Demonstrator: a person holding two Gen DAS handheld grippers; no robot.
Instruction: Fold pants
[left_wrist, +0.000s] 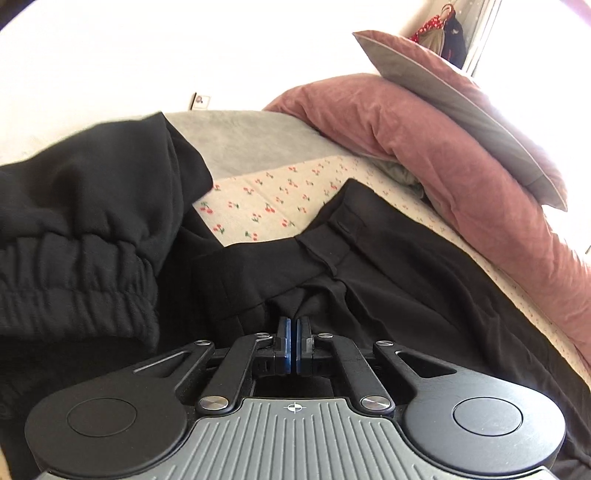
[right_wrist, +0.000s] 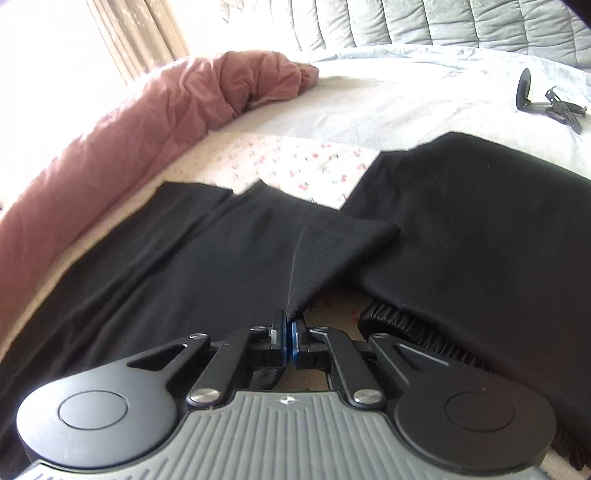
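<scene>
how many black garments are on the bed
2. The black pants lie spread along the pink duvet side. A second black garment with an elastic waistband lies folded beside them. More may lie outside the views.

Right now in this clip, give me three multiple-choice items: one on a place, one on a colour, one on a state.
1. Where does the pillow lie?
A. on the pink duvet
B. on the floor
C. on the pants

2. What colour are the pants?
A. grey
B. black
C. pink

3. How is the right tool?
A. wide open
B. out of view
C. shut on pants cloth

Key: 1 A, the pillow rests atop the duvet heap. 2 B, the cloth spread on the bed is black. 3 C, a fold of black cloth rises from between its closed pads.
</scene>
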